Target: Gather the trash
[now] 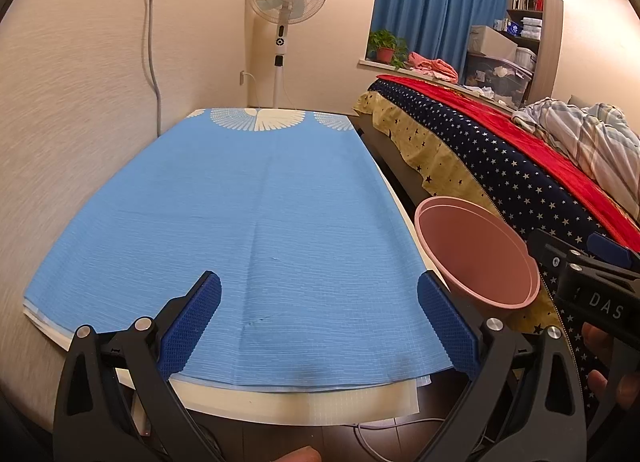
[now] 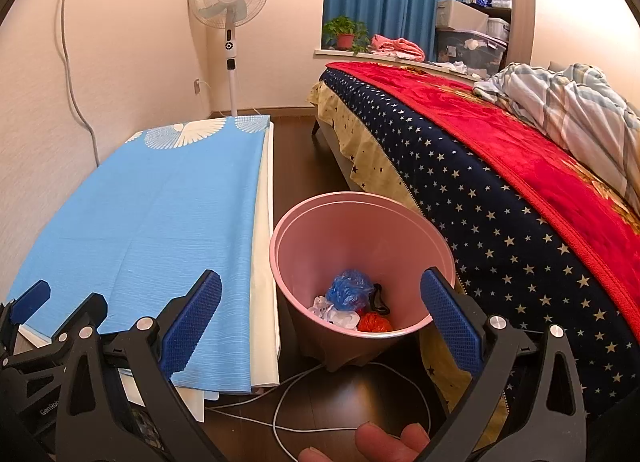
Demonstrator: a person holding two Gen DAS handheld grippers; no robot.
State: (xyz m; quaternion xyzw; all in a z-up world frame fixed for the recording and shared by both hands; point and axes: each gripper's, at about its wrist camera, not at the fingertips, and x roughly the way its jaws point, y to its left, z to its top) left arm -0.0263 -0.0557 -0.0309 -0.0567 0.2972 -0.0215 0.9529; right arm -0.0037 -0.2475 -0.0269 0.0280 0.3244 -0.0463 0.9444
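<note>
My right hand-held gripper [image 2: 320,326] hangs released over the pink bin [image 2: 400,218] at lower centre; the left hand-held gripper [image 1: 320,326] is released too. Bagged trash [image 2: 348,294] lies inside; bench [image 1: 240,202] shows bare. I judge collection nearly complete.

Warm indoor light, sharp centre, fisheye-curved dark corners

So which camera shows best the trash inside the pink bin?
The right wrist view: it looks down into the bin and shows the trash at the bottom. The left wrist view shows only the bin's rim and inner wall.
</note>
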